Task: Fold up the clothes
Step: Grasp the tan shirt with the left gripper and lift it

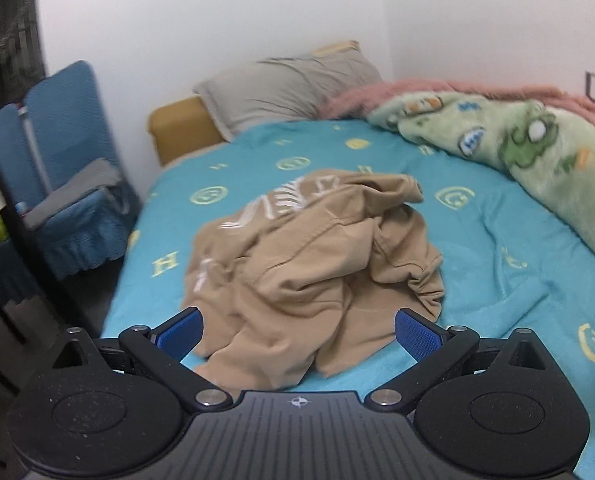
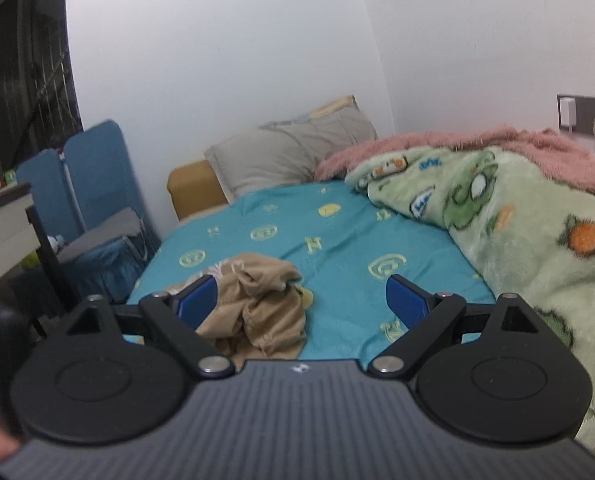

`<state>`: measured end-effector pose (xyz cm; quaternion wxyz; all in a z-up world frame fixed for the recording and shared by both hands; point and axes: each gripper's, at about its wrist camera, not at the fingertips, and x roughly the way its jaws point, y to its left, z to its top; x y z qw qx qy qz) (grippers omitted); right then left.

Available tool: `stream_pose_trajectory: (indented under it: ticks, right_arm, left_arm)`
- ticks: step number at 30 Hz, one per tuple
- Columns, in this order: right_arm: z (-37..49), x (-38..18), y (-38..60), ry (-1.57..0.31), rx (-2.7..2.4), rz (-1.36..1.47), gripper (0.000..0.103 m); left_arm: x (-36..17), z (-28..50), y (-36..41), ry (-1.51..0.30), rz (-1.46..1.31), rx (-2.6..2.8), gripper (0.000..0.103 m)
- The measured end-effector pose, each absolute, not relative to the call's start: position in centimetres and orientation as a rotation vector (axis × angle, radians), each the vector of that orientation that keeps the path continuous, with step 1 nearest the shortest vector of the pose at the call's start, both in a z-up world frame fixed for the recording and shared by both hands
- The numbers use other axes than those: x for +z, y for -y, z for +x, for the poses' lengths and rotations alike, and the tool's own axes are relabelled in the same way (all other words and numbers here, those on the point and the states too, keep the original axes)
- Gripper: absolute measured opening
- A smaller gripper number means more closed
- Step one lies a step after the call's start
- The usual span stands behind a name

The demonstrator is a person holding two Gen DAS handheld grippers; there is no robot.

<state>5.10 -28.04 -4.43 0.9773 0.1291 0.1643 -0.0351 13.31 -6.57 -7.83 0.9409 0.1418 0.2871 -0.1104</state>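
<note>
A crumpled tan garment (image 1: 313,256) with white print lies in a heap on the turquoise bed sheet (image 1: 497,264). My left gripper (image 1: 299,330) is open and empty, held above the near edge of the garment, its blue pads (image 1: 181,334) wide apart. In the right wrist view the same tan garment (image 2: 257,300) lies left of centre on the sheet (image 2: 337,240). My right gripper (image 2: 301,300) is open and empty, held above the bed with the garment under its left finger.
A grey pillow (image 1: 285,88) leans on the tan headboard (image 1: 181,128) at the far end. A green cartoon blanket (image 1: 517,148) and pink blanket (image 2: 497,148) are piled along the right wall. A blue chair (image 1: 65,168) stands left of the bed.
</note>
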Motion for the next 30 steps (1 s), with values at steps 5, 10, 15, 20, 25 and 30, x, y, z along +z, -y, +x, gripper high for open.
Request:
stream_pose_trajectory:
  ticks: [5, 10, 15, 20, 25, 30]
  right_arm:
    - [5.8, -5.2, 27.4, -0.319, -0.074, 0.234, 0.093]
    - [6.7, -6.1, 27.4, -0.347, -0.091, 0.249, 0.093]
    - [8.1, -7.7, 27.6, -0.43, -0.104, 0.321, 0.093]
    - [9.2, -8.5, 26.3, -0.463, -0.106, 0.269, 0.093]
    - [9.8, -9.2, 26.3, -0.487, -0.121, 0.266, 0.093]
    - [9.5, -9.0, 26.2, -0.467, -0.134, 0.246, 0.093]
  left_arm:
    - [-10.5, 16.2, 7.8, -0.566, 0.396, -0.237, 0.103]
    - [-12.6, 17.7, 7.5, -0.527, 0.411, -0.279, 0.1]
    - [-13.7, 19.5, 7.1, -0.529, 0.358, -0.333, 0.091]
    - [-13.6, 21.6, 6.8, -0.512, 0.262, -0.35, 0.071]
    - [-12.5, 22.2, 5.1, -0.491, 0.157, -0.366, 0.024]
    - [-9.3, 19.9, 3.9, -0.408, 0.102, -0.396, 0.011]
